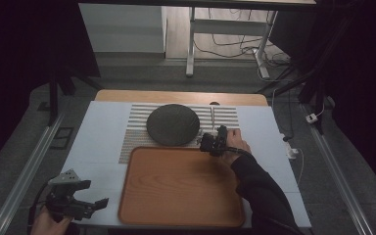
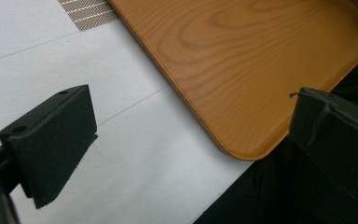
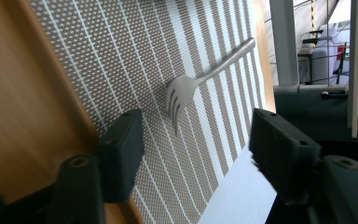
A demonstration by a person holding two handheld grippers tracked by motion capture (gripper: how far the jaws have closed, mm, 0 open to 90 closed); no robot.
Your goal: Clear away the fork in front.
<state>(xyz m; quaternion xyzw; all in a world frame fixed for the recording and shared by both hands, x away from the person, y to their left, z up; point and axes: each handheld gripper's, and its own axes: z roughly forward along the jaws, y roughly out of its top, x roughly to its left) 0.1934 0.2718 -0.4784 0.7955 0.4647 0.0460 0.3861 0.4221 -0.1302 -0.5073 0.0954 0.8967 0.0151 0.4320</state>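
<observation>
- While my right tool (image 3: 193, 154) hangs with jaws spread and empty, the fork (image 3: 200, 79) lies just beyond them on the striped mat (image 3: 135, 51), toward the tabletop's far edge, tines pointing at me.
- My left tool (image 1: 81, 200) waits, jaws apart, at the near left corner.
- Judging the risk: a flat fork could skid or slip out if I close too high.
- Beside it sit a dark plate (image 1: 172, 124) and a wooden tray (image 1: 181, 183); the white tabletop (image 1: 98, 137) stands in a dim room.
</observation>
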